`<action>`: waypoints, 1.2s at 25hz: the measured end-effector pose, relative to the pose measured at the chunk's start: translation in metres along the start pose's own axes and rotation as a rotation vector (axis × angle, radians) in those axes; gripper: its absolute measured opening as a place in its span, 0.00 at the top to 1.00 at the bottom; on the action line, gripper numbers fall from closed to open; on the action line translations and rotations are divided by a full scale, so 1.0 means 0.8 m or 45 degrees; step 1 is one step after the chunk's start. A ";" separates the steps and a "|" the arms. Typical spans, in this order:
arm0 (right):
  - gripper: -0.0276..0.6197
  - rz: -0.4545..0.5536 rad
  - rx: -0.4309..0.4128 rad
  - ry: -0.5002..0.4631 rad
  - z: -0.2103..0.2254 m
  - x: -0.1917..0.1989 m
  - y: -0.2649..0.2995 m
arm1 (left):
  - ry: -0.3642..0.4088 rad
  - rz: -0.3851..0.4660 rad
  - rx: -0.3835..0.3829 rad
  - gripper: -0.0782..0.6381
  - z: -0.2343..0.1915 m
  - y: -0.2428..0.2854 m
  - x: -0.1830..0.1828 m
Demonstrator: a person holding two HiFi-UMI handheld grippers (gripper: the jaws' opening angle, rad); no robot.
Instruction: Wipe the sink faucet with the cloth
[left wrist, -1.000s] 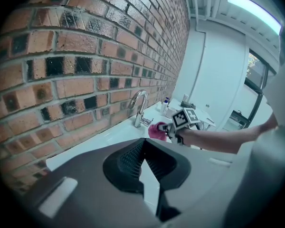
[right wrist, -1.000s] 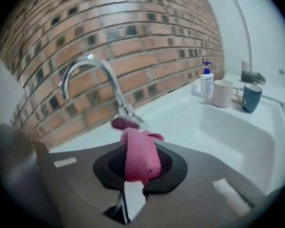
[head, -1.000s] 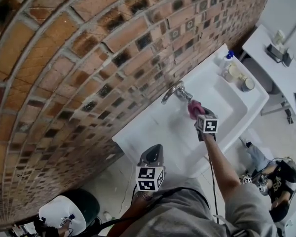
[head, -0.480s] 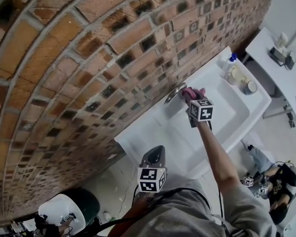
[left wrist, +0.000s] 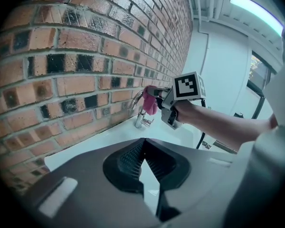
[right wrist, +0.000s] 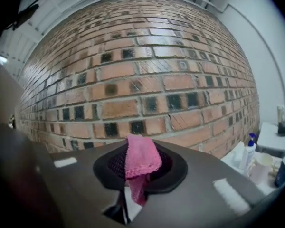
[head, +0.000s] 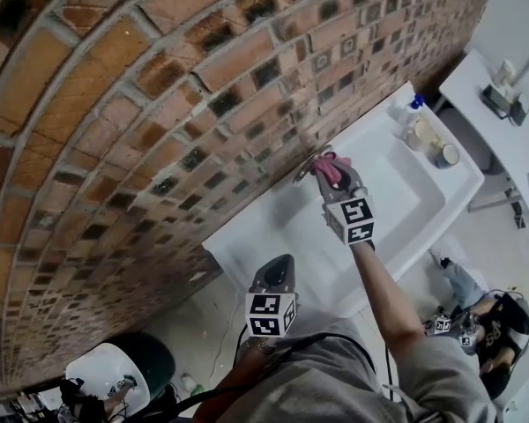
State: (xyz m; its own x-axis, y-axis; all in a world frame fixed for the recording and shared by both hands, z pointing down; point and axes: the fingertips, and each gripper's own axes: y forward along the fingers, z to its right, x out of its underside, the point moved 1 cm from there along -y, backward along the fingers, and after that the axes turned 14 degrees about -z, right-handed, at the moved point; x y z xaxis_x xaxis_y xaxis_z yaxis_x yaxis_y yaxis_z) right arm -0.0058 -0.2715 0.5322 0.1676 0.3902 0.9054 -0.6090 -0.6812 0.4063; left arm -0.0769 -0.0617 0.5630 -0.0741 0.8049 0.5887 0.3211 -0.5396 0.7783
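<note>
Grey and idle, the left gripper point(head: 276, 273) hangs closest to the person. It sits in the same spot short of the sink's point(head: 397, 236) near edge as a second ago. Its jaws are drawn together at the tips with nothing between them.

Beyond it the right gripper point(head: 333, 180) is the one that has moved. A second ago it held the pink cloth point(head: 327, 167) lower, by the outlet end of the faucet point(head: 305, 166) over the basin. Half a second ago it had climbed to the top of the spout. Now the gripper has rolled, so its marker cube faces back toward the person. The cloth sits against the upper bend of the spout, on the wall side.

In the right gripper view the jaws are clamped on a fold of the cloth. One end bunches above the tips and a tail hangs below. The faucet itself is hidden under them there. The left gripper view shows the cloth draped at the spout's arch, above the chrome base.

I judge that the wipe is under way. The outlet end and crown appear covered. The base and handle probably remain.

Farther on stands the brick wall point(head: 159, 104). A spray bottle point(head: 412, 107) and cups rest on the sink's far ledge.
</note>
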 end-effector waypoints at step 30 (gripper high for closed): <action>0.89 -0.673 0.152 -0.230 0.126 0.170 0.093 | -0.041 0.018 -0.047 0.86 -0.015 -0.018 0.004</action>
State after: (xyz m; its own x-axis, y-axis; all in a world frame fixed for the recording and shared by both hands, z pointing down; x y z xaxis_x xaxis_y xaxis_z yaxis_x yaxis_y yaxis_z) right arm 0.0498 -0.3316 0.6980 0.5619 0.5919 0.5778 -0.3162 -0.4918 0.8113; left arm -0.0929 -0.0542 0.5564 -0.0389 0.8045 0.5927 0.2866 -0.5592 0.7779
